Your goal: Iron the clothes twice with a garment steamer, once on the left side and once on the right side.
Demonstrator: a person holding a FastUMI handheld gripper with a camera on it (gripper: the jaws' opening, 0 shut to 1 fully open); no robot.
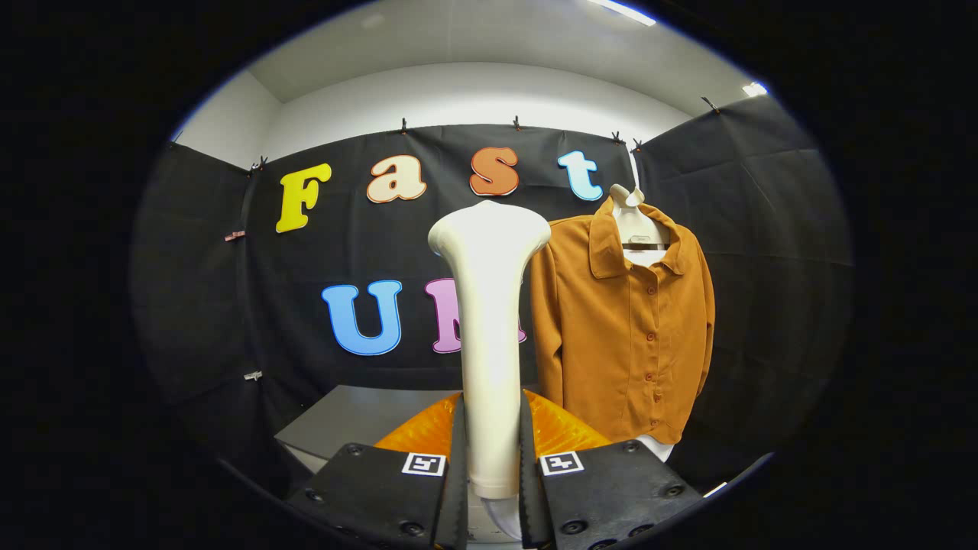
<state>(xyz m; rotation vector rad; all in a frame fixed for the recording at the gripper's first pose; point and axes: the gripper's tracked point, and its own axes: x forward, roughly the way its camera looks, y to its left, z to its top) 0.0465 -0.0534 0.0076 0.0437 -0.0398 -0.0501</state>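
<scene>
A white garment steamer point(489, 321) stands upright between my two fingers, its wide head point(489, 229) at the top. My gripper point(491, 466) is shut on the steamer's handle, both black fingers point(457, 466) pressing its sides. An orange-brown button shirt point(623, 321) hangs on a white hanger point(634, 221) against the black wall, beyond the fingers and to the right of the steamer. The steamer head sits just left of the shirt's left sleeve and nearer to me; whether it touches the cloth cannot be told.
A grey table point(359, 416) lies below and behind the fingers, to the left. An orange translucent piece point(558, 431) shows just behind the fingers. Black cloth walls close in the booth at the back and both sides.
</scene>
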